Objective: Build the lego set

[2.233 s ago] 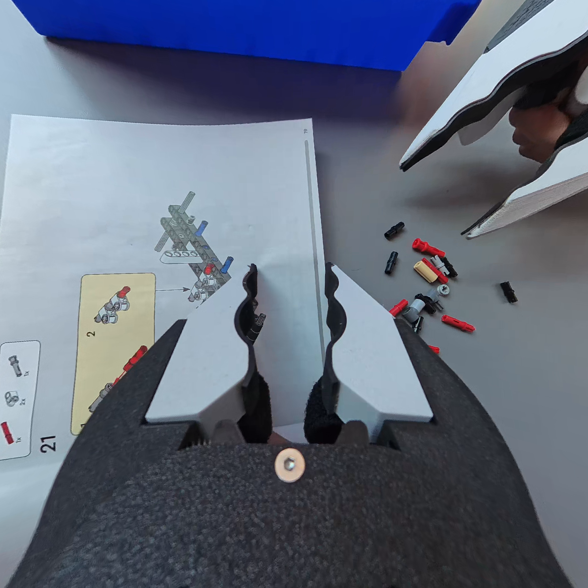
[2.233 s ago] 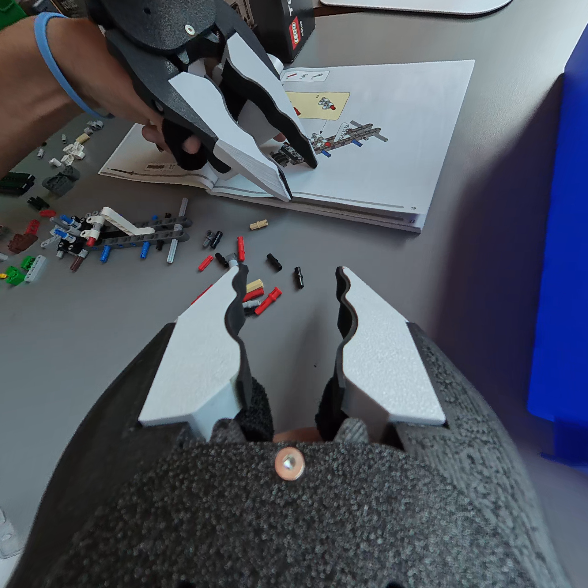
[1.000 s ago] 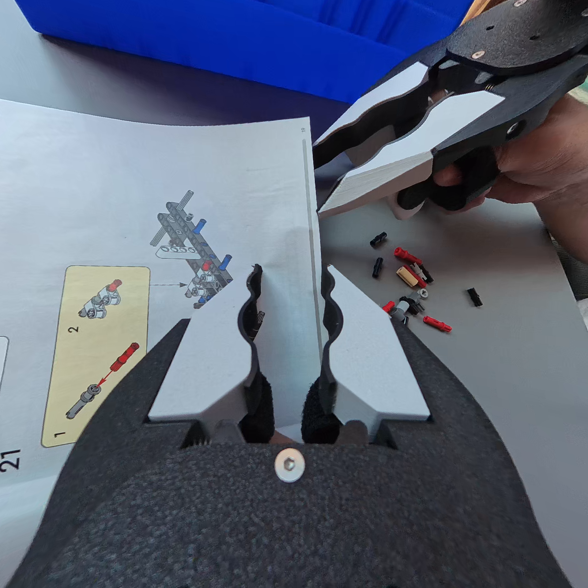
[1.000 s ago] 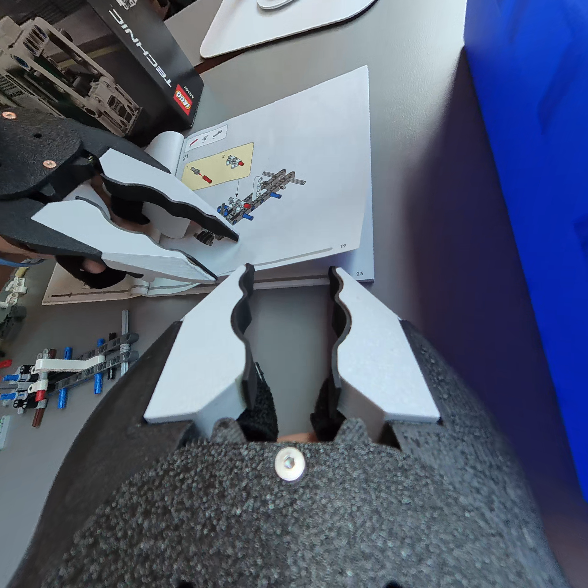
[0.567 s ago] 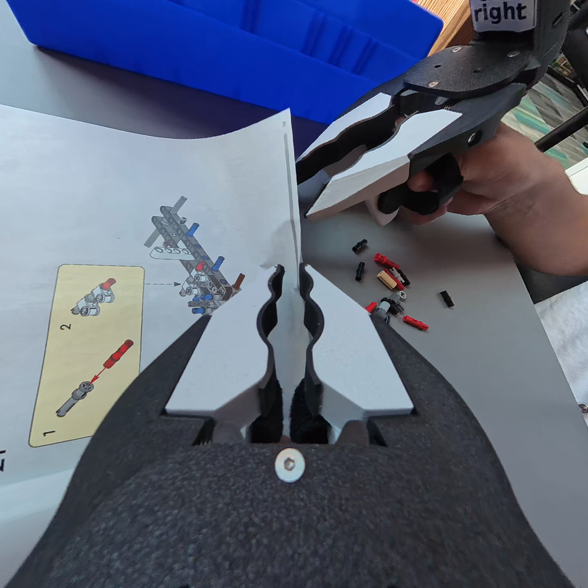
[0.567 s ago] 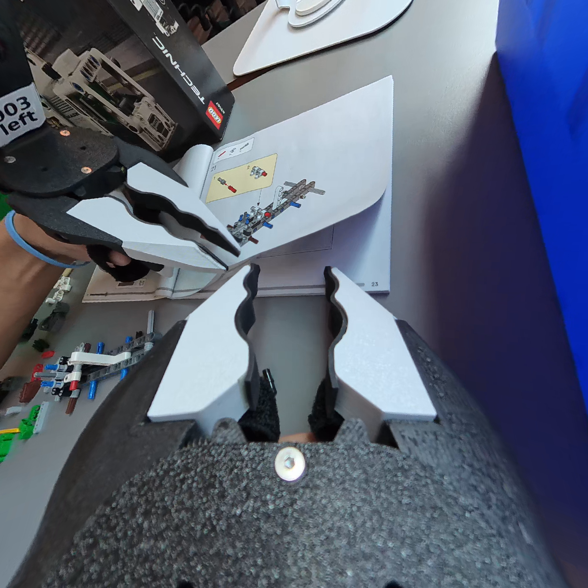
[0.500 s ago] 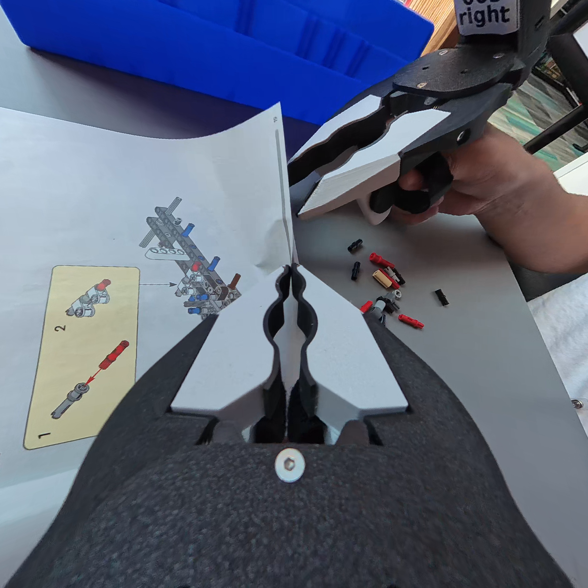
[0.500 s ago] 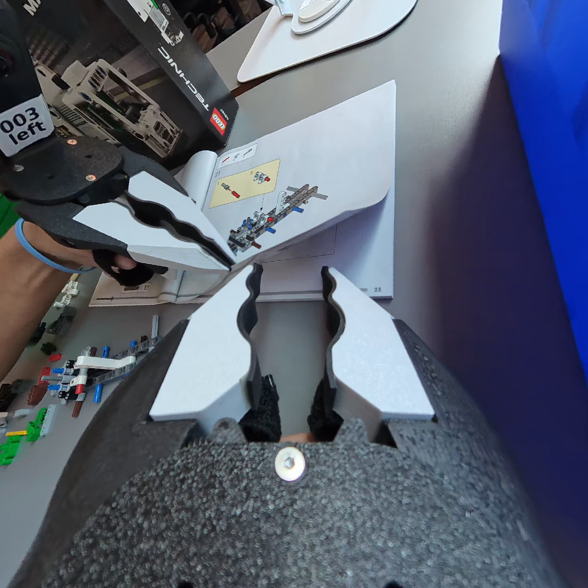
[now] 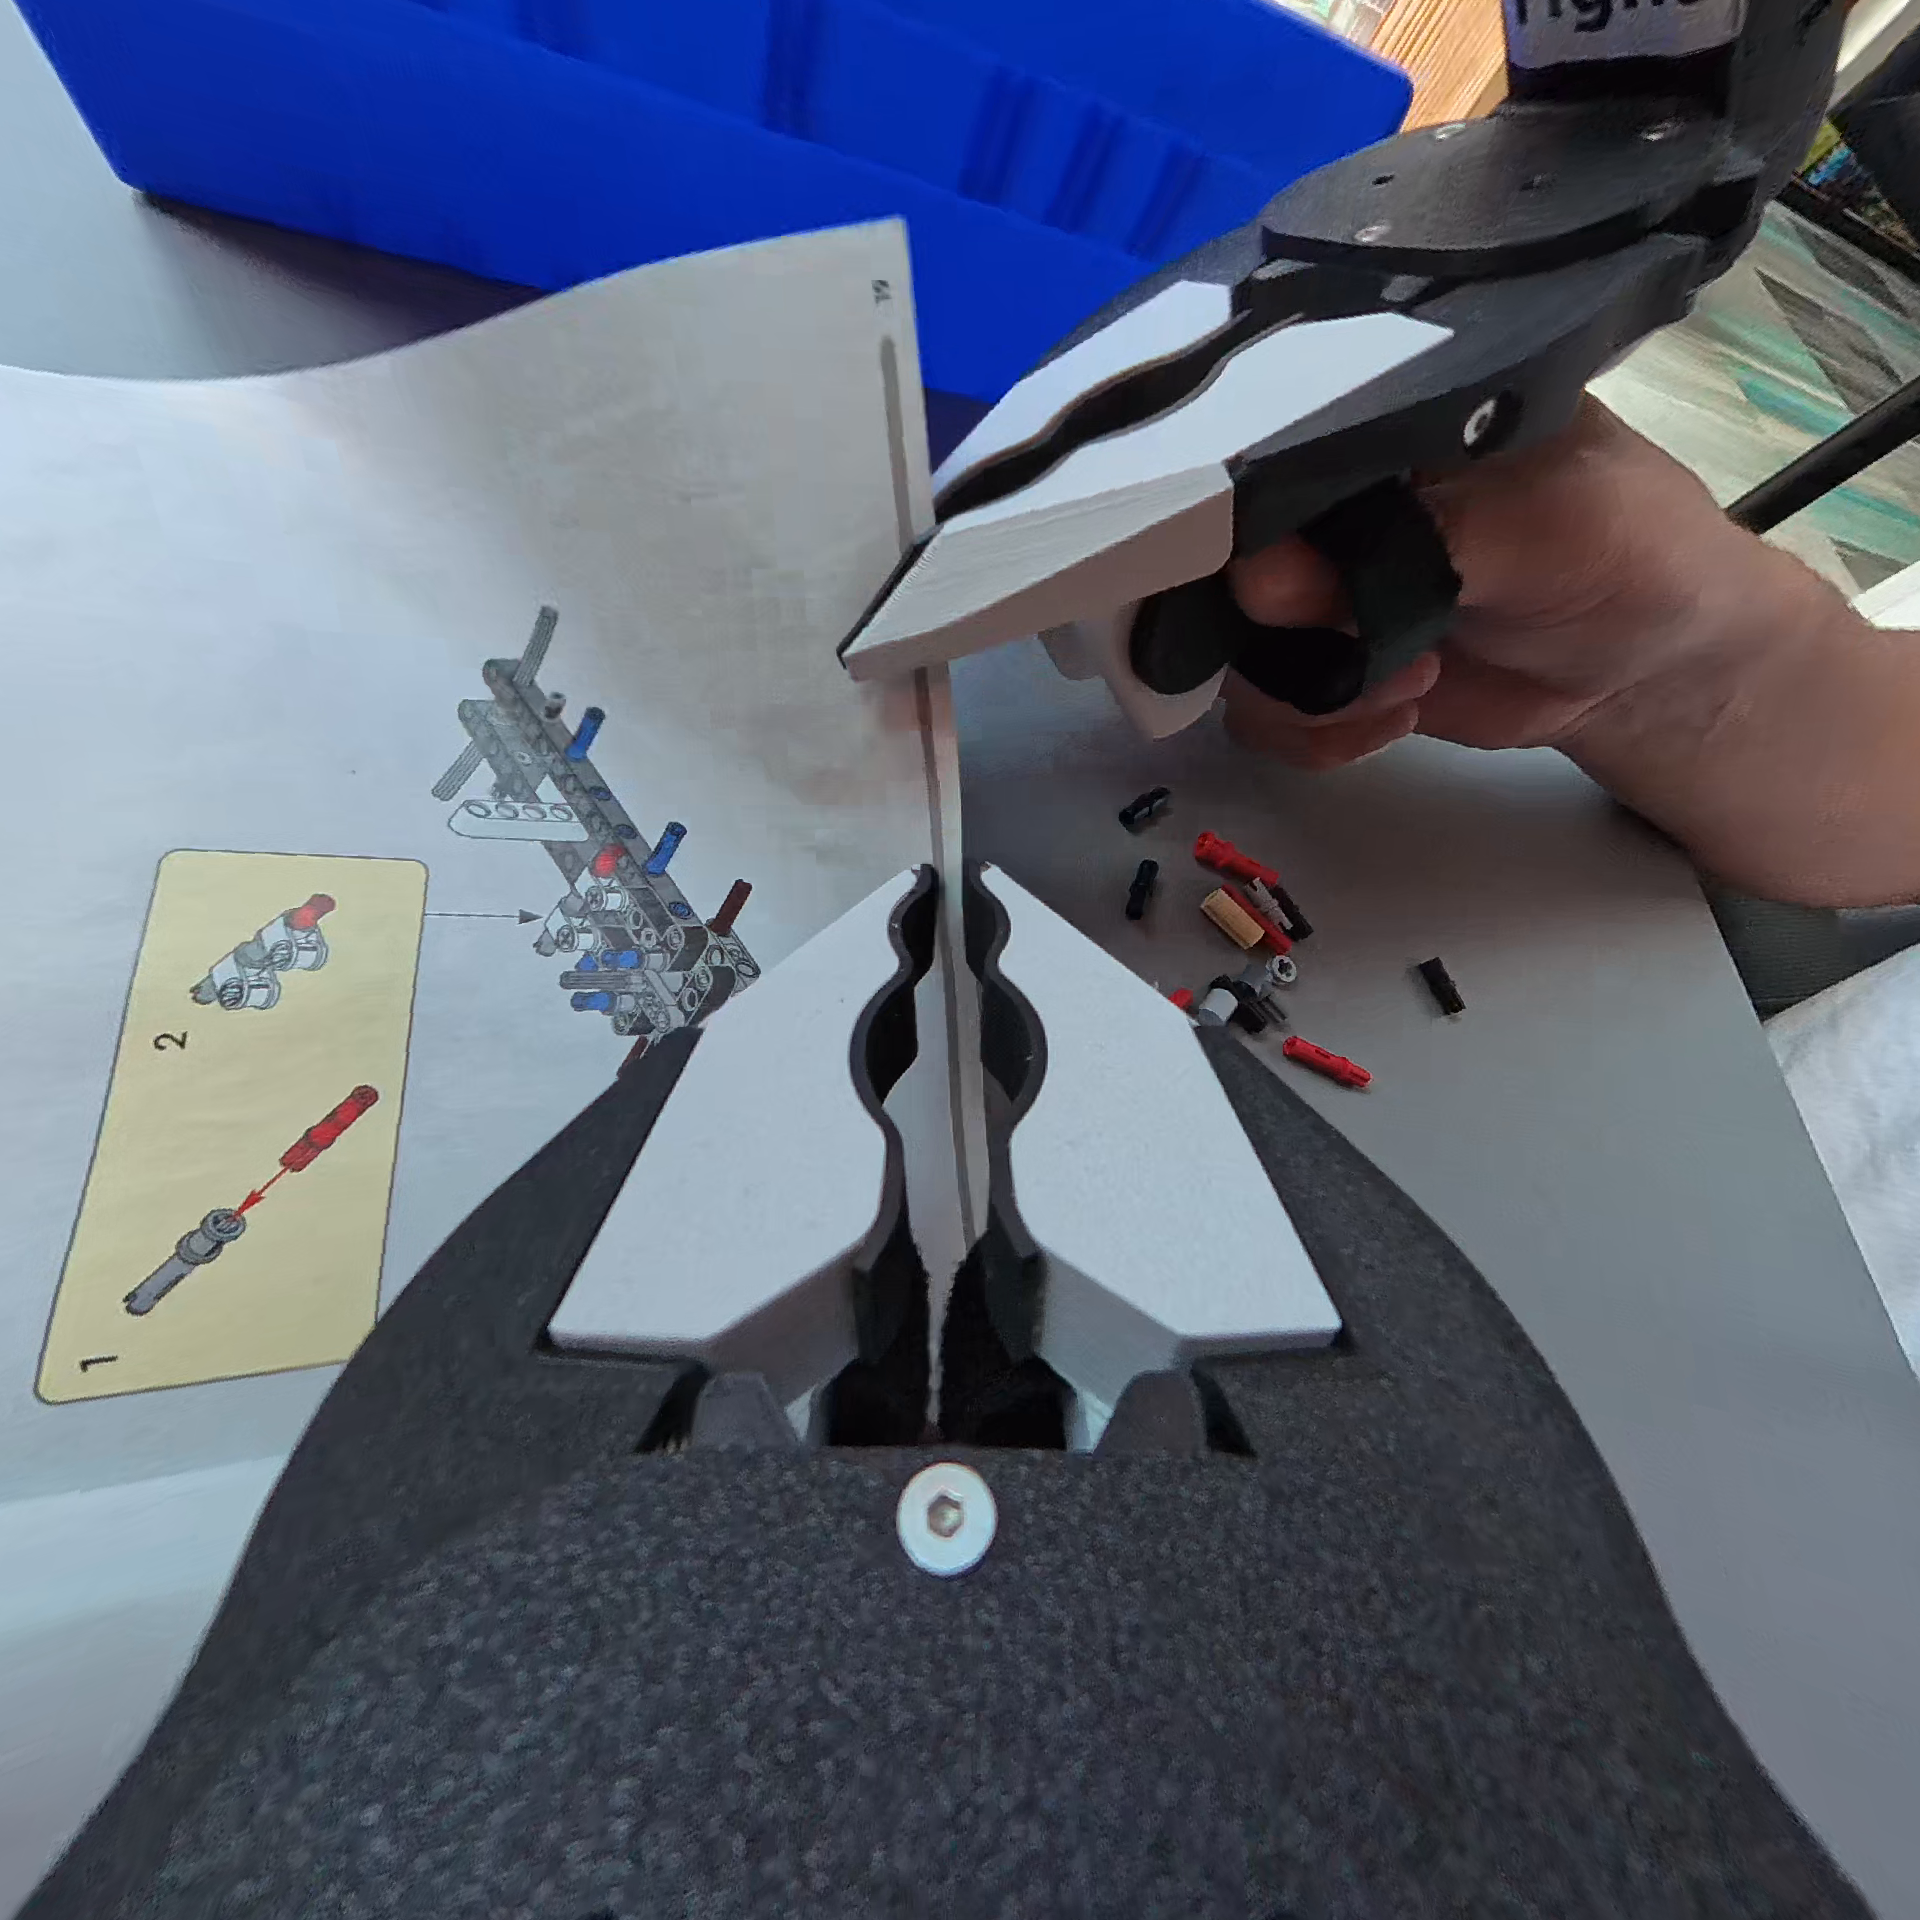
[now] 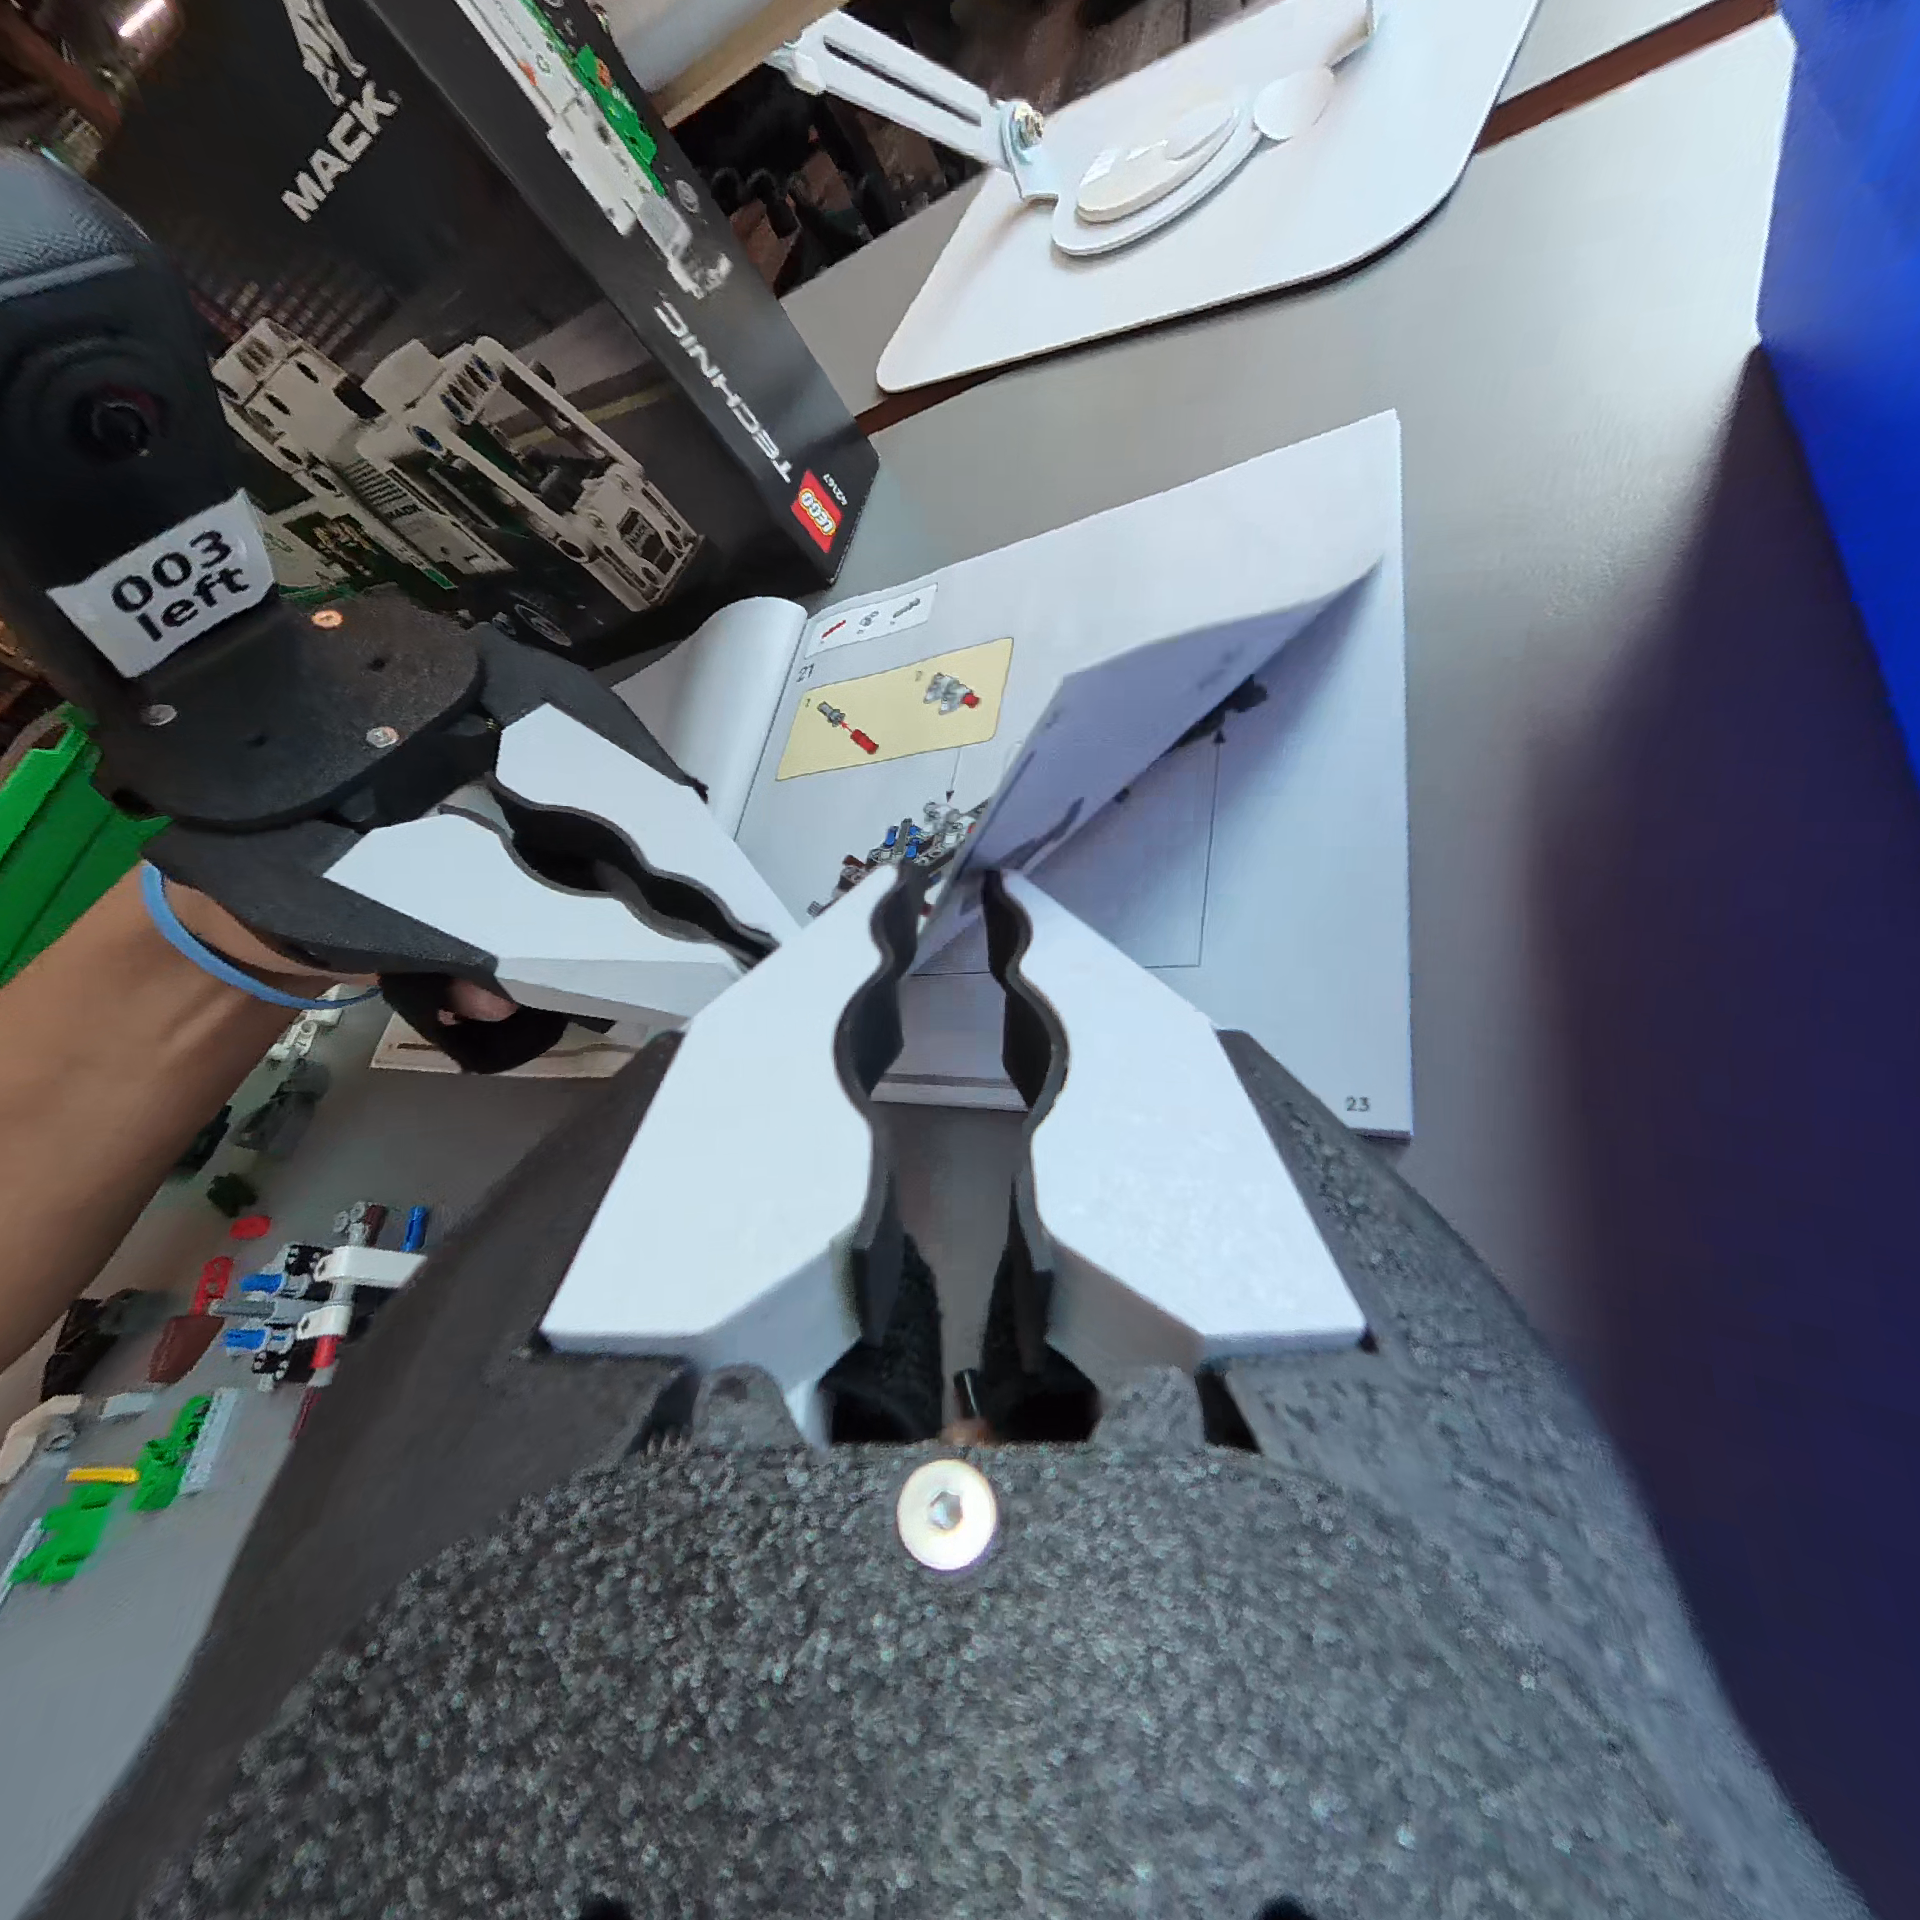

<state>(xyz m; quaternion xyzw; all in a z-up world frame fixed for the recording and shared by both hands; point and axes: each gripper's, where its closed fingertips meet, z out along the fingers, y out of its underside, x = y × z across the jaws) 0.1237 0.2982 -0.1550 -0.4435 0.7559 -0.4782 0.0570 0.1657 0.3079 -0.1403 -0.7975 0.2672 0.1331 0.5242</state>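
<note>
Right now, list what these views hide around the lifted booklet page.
- Blue bin contents: left wrist view, cut by the top edge.
- Lifted page underside print: right wrist view, blurred, shadowed.
- Loose parts: right wrist view, blurred, partly behind the right claw.

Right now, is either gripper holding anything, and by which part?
The left gripper is shut on the booklet's lifted page, at its outer edge. The right gripper has its fingers around the same edge; whether they press cannot be told.

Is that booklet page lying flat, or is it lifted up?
Lifted. The page stands up off the booklet; its edge runs between the left tool's fingers, and the next page shows beneath.
</note>
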